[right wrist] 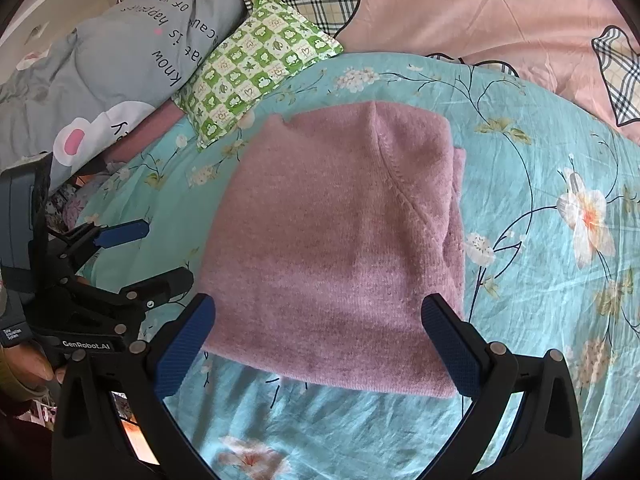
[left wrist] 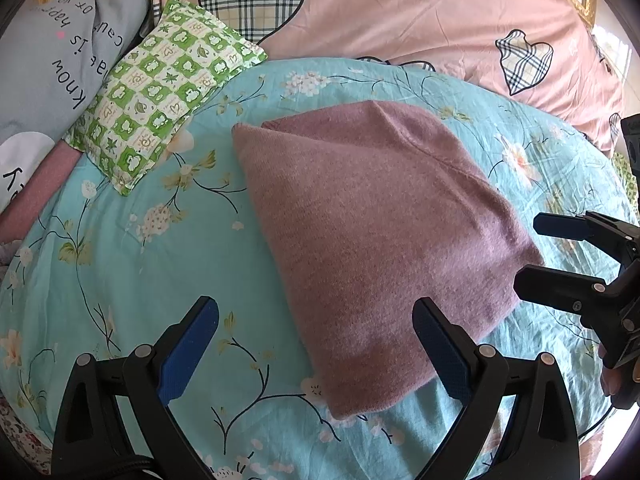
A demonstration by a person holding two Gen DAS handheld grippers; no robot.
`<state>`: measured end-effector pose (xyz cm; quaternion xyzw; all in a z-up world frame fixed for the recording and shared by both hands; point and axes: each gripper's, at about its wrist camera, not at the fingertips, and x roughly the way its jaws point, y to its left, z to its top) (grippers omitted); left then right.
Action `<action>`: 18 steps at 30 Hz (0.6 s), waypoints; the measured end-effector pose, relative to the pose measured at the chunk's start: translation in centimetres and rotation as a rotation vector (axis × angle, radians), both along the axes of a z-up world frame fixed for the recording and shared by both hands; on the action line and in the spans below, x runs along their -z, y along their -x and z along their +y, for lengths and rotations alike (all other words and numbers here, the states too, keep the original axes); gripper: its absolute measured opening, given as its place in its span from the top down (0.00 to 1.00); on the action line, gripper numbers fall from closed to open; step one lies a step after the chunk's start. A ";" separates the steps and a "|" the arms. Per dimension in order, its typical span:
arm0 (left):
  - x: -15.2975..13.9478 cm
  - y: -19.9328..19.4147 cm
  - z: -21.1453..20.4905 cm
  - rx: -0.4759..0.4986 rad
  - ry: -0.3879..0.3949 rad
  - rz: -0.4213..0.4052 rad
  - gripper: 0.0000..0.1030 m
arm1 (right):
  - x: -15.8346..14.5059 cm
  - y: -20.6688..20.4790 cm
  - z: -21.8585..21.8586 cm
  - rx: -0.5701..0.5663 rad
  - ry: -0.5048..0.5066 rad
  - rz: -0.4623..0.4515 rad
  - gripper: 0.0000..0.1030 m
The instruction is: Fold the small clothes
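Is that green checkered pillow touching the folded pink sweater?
Apart. In the left wrist view, a strip of blue floral sheet shows between the green checkered pillow and the pink sweater.

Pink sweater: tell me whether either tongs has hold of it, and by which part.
Nothing is held. The left tongs and the right tongs both stand open above the folded pink sweater, which lies free on the bedsheet.

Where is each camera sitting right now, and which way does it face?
Left wrist: on the left gripper, open, facing forward over the folded sweater on the sheet; right gripper at right edge.
Right wrist: on the right gripper, open, facing the sweater's near edge; left gripper at left edge.
Shared: sweater, green pillow, pink quilt.
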<state>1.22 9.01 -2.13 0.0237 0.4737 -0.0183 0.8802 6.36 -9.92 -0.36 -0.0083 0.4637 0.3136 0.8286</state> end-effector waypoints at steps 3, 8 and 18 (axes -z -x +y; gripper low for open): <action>0.0 -0.1 0.0 -0.002 0.006 0.003 0.05 | 0.0 0.0 0.0 0.002 -0.004 0.002 0.00; 0.1 -0.2 -0.1 -0.005 0.004 0.010 0.05 | 0.0 -0.2 0.0 0.001 -0.010 0.006 0.00; 0.1 -0.4 -0.3 -0.011 -0.003 0.015 0.05 | 0.0 -0.3 0.0 -0.001 -0.014 0.006 0.00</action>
